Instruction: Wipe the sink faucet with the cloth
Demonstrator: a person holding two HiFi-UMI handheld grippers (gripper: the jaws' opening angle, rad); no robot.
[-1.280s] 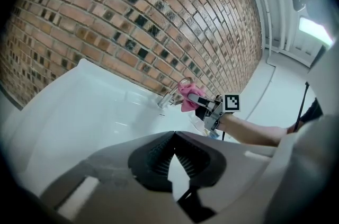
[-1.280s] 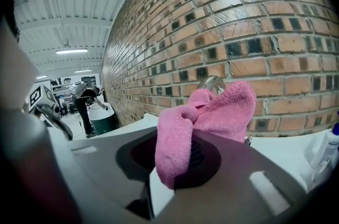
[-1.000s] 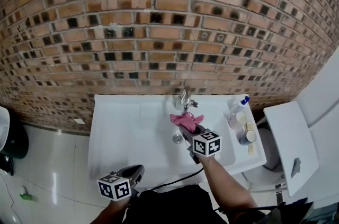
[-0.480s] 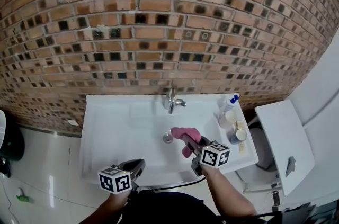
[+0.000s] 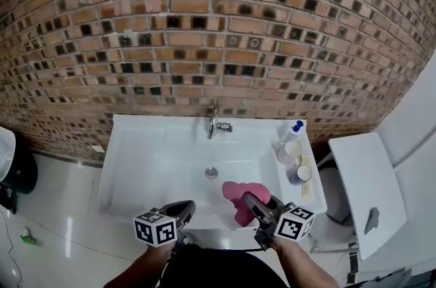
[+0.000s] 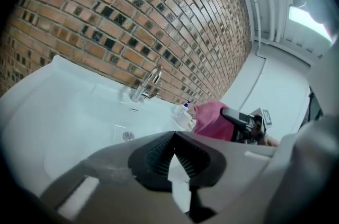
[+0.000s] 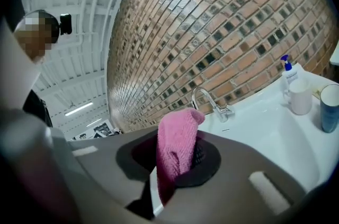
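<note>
Soft, light and limp, the pink cloth (image 7: 175, 133) droops at lower centre from the right gripper's (image 7: 179, 153) fingers, which pinch it seemingly mid-fold, a sound hold.

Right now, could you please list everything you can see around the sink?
Brick wall: one, red-brown, behind the sink.
Sink: one, white, below the wall.
Faucet: one, chrome, back rim centre.
Drain: one, metal, basin floor.
Pump bottle: one, white with blue top, right ledge.
Cups: two, white and dark, right ledge.
Cloth: one, pink, in right gripper, over basin front.
Left gripper: one, grey, shut, empty, near sink front.
Right gripper: one, grey, shut on cloth.
</note>
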